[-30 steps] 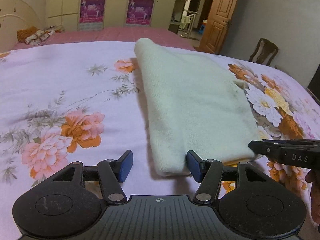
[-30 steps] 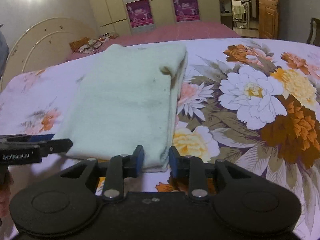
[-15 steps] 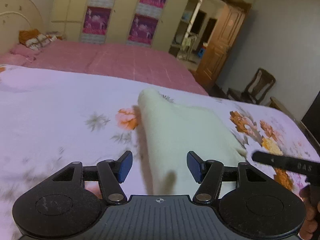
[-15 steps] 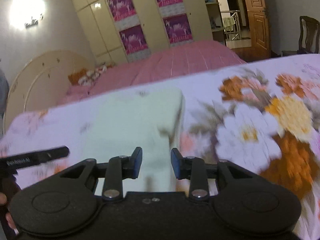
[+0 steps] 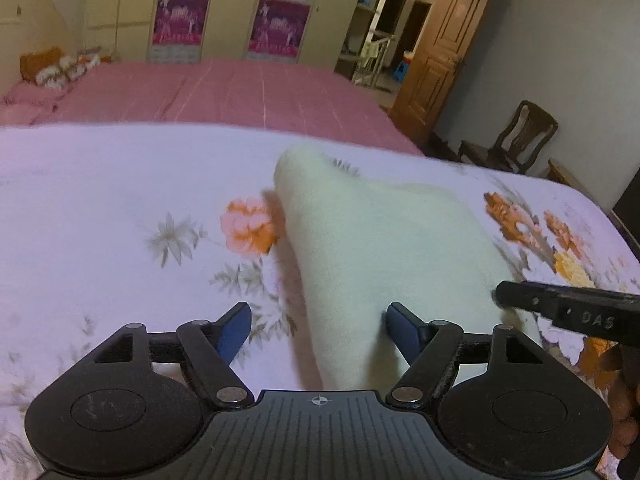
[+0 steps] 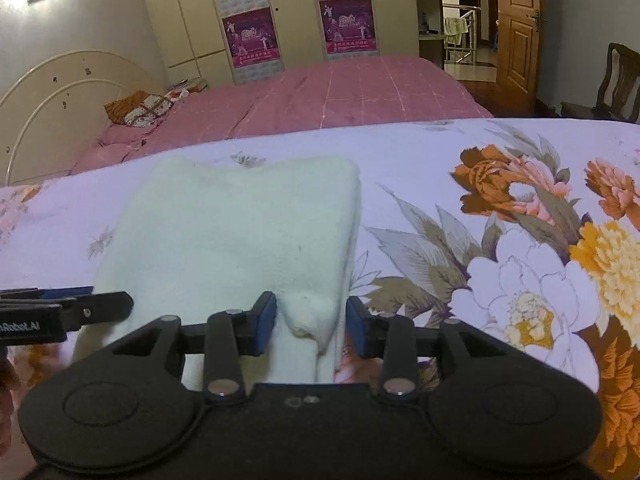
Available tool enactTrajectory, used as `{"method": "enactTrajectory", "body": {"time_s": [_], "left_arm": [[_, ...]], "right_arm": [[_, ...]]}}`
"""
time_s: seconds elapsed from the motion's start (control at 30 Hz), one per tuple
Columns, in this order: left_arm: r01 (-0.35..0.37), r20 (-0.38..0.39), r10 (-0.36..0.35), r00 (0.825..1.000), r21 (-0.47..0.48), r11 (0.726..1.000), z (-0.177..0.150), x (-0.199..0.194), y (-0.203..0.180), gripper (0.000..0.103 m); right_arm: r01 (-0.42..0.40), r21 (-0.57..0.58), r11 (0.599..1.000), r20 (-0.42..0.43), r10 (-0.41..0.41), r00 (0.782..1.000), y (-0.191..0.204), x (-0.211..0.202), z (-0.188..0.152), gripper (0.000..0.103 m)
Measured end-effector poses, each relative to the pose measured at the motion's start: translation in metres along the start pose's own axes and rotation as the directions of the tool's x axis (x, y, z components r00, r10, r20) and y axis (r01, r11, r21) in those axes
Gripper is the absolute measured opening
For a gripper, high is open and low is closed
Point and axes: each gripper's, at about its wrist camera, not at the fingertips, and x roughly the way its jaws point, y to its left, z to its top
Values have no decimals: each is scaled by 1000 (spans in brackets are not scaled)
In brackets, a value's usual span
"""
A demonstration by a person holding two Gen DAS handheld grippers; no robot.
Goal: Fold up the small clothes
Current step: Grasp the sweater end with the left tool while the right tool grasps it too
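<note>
Right wrist view: both claws, right (image 6: 311,320) and left (image 5: 318,330), are spreading, releasing the towel (image 6: 240,232); its near edge could be slumping unevenly on the bed (image 6: 440,160).

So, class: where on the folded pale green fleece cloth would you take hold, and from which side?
Grip the two near corners of the pale green fleece cloth, coming from the near edge: it lies flat on the floral bedsheet, its near hem facing both opening jaws.

Floral bedsheet (image 6: 500,184), pink bed (image 6: 340,92), wooden door (image 6: 520,28), chair (image 5: 520,136)
</note>
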Motion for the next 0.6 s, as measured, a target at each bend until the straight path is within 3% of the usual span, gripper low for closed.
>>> {"method": "enactTrajectory", "body": {"time_s": [0.17, 0.37, 0.6], "left_arm": [[52, -15, -52, 999, -49, 997, 1, -1, 2, 74], [54, -36, -55, 998, -34, 998, 2, 3, -2, 74], [112, -50, -118, 992, -120, 986, 2, 10, 11, 74]], "right_arm": [[41, -38, 998, 57, -39, 998, 1, -14, 0, 63], [46, -54, 998, 58, -43, 997, -1, -14, 3, 63], [-22, 13, 1000, 35, 21, 999, -16, -8, 3, 63]]}}
